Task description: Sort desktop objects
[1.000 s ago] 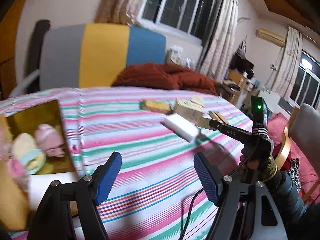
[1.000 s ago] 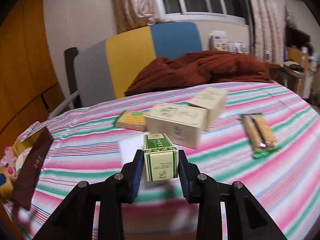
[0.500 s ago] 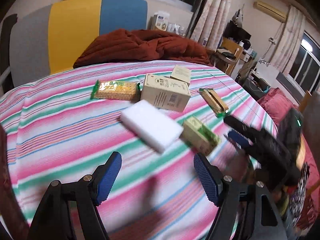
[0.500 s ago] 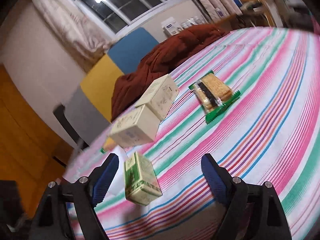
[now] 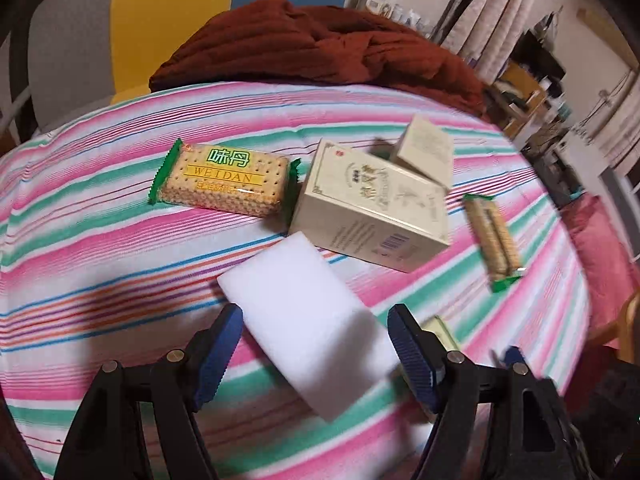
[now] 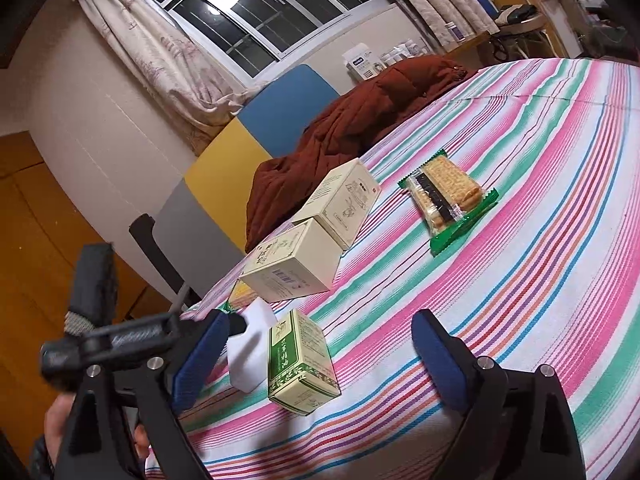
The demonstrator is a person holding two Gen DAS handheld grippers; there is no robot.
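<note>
Surface covered by striped cloth [image 5: 100,248]. Laid on it: white sponge block [image 5: 308,328], two cream boxes [image 5: 368,208] touching, two biscuit packets [image 5: 224,178], green carton [image 6: 300,360], rust-red quilt [image 5: 320,44].

The table [image 5: 100,264] wears pink, green and white stripes (thin blue and orange lines too), carrying a white sponge [image 5: 308,332], cream boxes [image 5: 372,208], a green-and-cream carton [image 6: 300,364], a green-edged yellow biscuit pack [image 5: 224,180], beside a rust-brown blanket [image 5: 320,44].
</note>
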